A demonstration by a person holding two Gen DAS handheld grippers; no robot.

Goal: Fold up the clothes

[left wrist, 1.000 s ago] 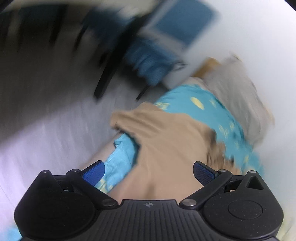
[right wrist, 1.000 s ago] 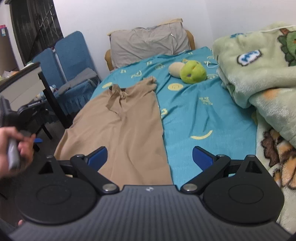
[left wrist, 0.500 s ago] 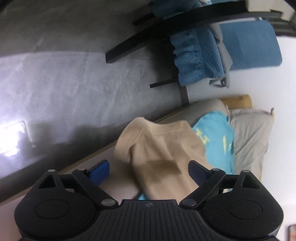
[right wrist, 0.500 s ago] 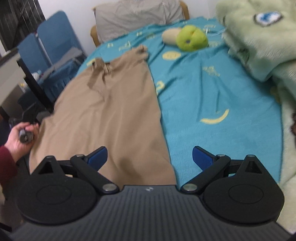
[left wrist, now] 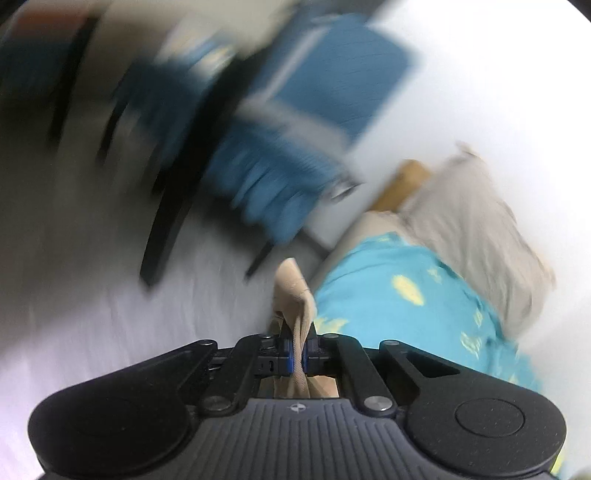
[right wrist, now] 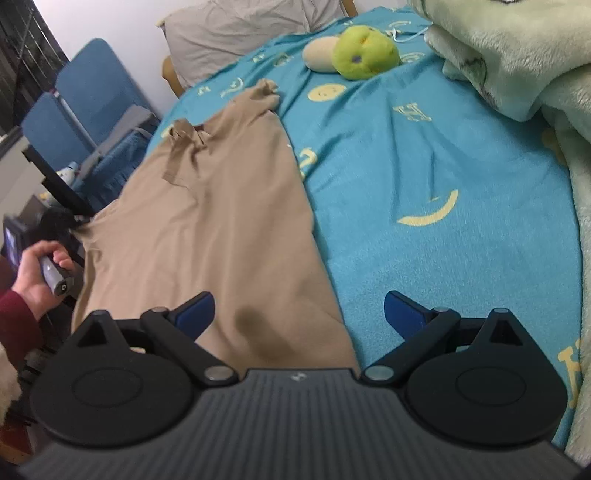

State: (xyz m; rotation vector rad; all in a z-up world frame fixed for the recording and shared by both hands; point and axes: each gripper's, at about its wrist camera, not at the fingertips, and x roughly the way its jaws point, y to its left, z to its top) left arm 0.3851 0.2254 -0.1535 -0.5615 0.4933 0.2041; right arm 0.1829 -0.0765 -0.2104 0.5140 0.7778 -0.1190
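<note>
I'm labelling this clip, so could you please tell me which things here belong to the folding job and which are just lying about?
Job: tan garment; left tool, shut on its edge; right tool, open.

Lying about: green plush toy; grey pillow; fleece blanket; blue chairs.

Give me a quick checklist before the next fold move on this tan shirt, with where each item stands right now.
1. Left claw shut on the tan shirt: ok, its jaws have just been closing and cloth is pinched between them.
2. Right claw gripping the shirt: not ok, jaws open above the near hem, nothing held.
3. Shirt lying flat: not ok, far sleeve is bunched.
4. Room on the blue sheet to fold onto: ok, bare beside the shirt.
5. Green plush toy clear of the shirt: ok, apart near the pillow.
6. How much cloth the left claw holds: cannot tell, view is blurred.
</note>
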